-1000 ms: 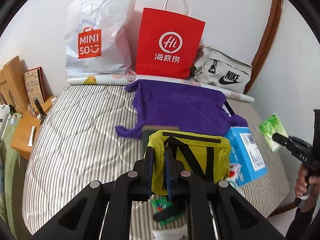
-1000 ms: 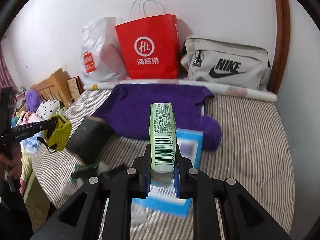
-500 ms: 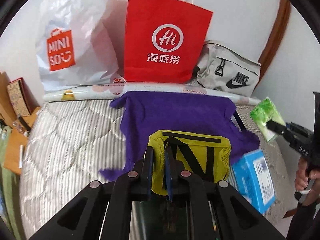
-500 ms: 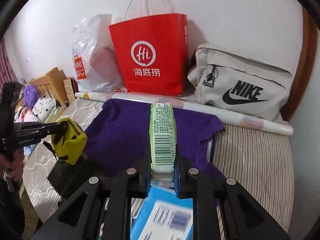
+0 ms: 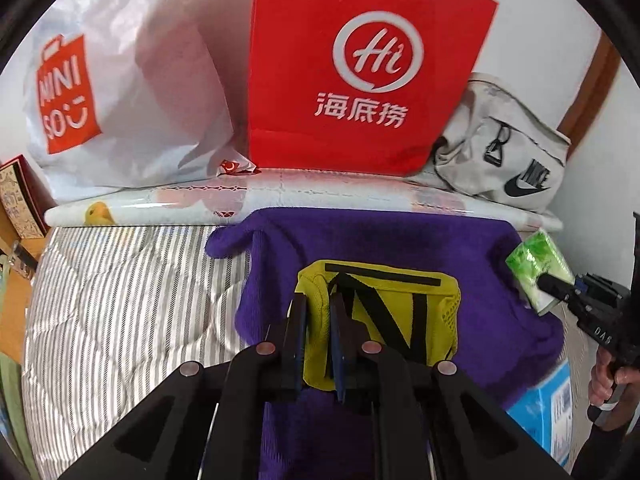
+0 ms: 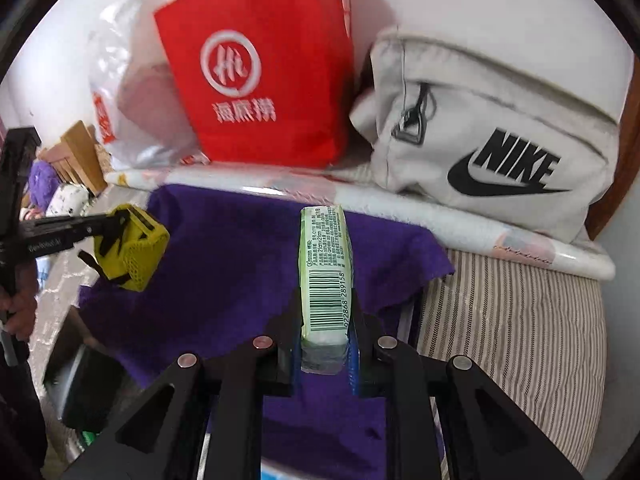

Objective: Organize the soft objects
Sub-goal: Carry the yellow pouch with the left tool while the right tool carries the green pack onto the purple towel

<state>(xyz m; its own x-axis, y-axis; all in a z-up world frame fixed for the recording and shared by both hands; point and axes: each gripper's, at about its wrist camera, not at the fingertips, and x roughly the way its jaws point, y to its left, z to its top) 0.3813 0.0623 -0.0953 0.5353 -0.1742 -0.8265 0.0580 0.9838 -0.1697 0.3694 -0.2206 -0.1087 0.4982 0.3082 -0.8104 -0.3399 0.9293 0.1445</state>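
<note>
My left gripper (image 5: 318,320) is shut on a yellow mesh pouch (image 5: 384,320) with black straps and holds it in the air above a purple cloth (image 5: 400,248). The pouch also shows in the right wrist view (image 6: 132,248). My right gripper (image 6: 326,320) is shut on a green tissue pack (image 6: 326,272) with a barcode, held over the same purple cloth (image 6: 224,268). The pack shows at the right of the left wrist view (image 5: 538,268). Both hover over the striped bed (image 5: 120,300).
Against the wall stand a white Miniso bag (image 5: 120,92), a red paper bag (image 5: 360,68) and a grey Nike bag (image 6: 492,140). A rolled mat (image 5: 168,208) lies before them. A blue box (image 5: 548,412) and a dark box (image 6: 80,384) lie near the bed's front.
Both grippers have moved forward toward the bags at the wall, each still holding its object. The bags now look much larger and the purple cloth lies directly below.
</note>
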